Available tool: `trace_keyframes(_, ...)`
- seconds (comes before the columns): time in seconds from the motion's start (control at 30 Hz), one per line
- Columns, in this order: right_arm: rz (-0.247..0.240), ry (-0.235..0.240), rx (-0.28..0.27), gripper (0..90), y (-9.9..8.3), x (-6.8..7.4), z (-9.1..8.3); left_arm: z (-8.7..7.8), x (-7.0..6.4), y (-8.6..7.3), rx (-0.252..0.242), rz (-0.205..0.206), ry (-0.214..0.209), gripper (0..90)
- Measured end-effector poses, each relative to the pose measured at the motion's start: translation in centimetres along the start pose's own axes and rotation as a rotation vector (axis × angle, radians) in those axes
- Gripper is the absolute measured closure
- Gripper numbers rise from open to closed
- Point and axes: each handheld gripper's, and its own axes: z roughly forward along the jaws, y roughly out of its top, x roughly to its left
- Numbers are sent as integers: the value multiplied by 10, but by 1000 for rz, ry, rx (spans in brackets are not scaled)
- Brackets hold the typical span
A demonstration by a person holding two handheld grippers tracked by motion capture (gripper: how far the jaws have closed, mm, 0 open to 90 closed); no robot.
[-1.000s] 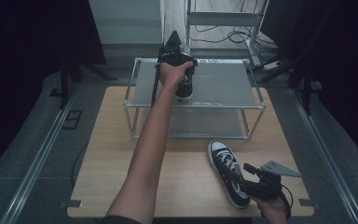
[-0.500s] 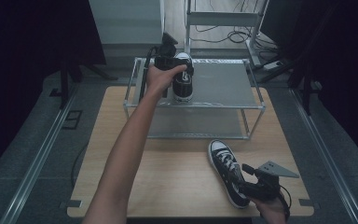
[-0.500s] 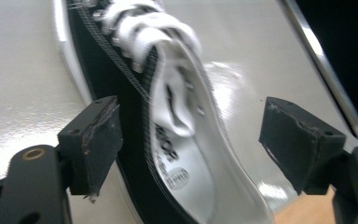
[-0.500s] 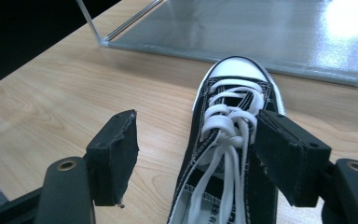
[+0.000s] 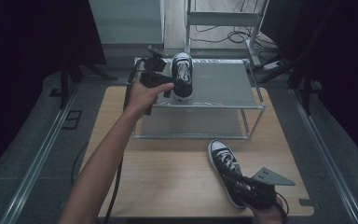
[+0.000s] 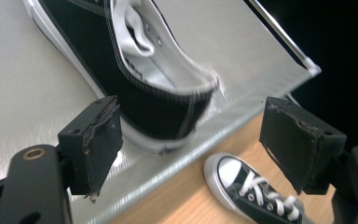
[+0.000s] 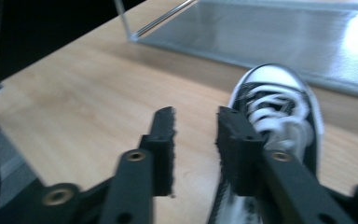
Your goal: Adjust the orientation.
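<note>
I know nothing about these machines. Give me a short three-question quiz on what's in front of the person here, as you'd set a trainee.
1. True or false: the shoe on the shelf is clamped in the left tool.
2. Where does the second shoe lie? A) on the metal shelf B) on the wooden table C) on the floor
3. Fill in: the right tool has its jaws a narrow gap apart beside the table shoe's ____ end.

Key: 1. False; the jaws stand wide open, apart from the shoe. 2. B. 3. heel; the toe points away toward the shelf.
</note>
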Motion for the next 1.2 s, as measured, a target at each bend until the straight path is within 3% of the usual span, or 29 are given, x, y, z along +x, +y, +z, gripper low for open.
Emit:
trace_keyframes(0.13, -49, 46, 60, 875, -16, 18, -1, -6, -1, -16, -14, 15, -21, 216)
trace_keyframes(0.27, -60, 61, 106, 898, -29, 23, -1, -10, -1, -35, -19, 38, -48, 219)
trace_keyframes(0.37, -66, 42, 156, 900, -42, 23, 0, -11, 2, -50, -15, 50, -46, 223)
trace_keyframes(0.47, -65, 17, 184, 900, -49, 17, 0, -11, 6, -64, -11, 64, -43, 222)
trace_keyframes(0.53, -62, -27, 200, 900, -53, 5, -1, -12, 10, -77, -16, 71, -44, 224)
trace_keyframes(0.57, -43, 0, 190, 900, -54, 1, -1, -12, 10, -77, -16, 71, -44, 225)
trace_keyframes(0.6, -37, 8, 190, 900, -53, -1, -2, -12, 11, -87, -14, 83, -36, 226)
trace_keyframes(0.63, -37, 8, 190, 900, -53, -1, -2, -12, 11, -87, -14, 83, -36, 227)
trace_keyframes(0.67, -59, -12, 194, 900, -54, -3, -3, -11, 11, -98, -10, 94, -33, 227)
trace_keyframes(0.77, -44, -4, 187, 900, -54, -7, -5, -10, 12, -109, -6, 91, -45, 227)
trace_keyframes(0.8, -40, -40, 181, 900, -55, -13, -6, -9, 14, -121, -6, 85, -48, 226)
trace_keyframes(0.9, -14, -45, 171, 900, -55, -23, -9, -7, 15, -132, 1, 93, -37, 226)
trace_keyframes(0.97, -23, -58, 167, 900, -55, -31, -11, -5, 18, -143, 4, 92, -37, 226)
trace_keyframes(1.07, -22, -112, 166, 900, -55, -42, -16, -3, 23, -157, 9, 81, -52, 226)
trace_keyframes(1.13, 6, -83, 156, 886, -56, -50, -18, -1, 27, -166, 19, 80, -45, 225)
trace_keyframes(1.2, -8, -83, 151, 835, -56, -48, -18, 1, 30, -174, 23, 73, -39, 225)
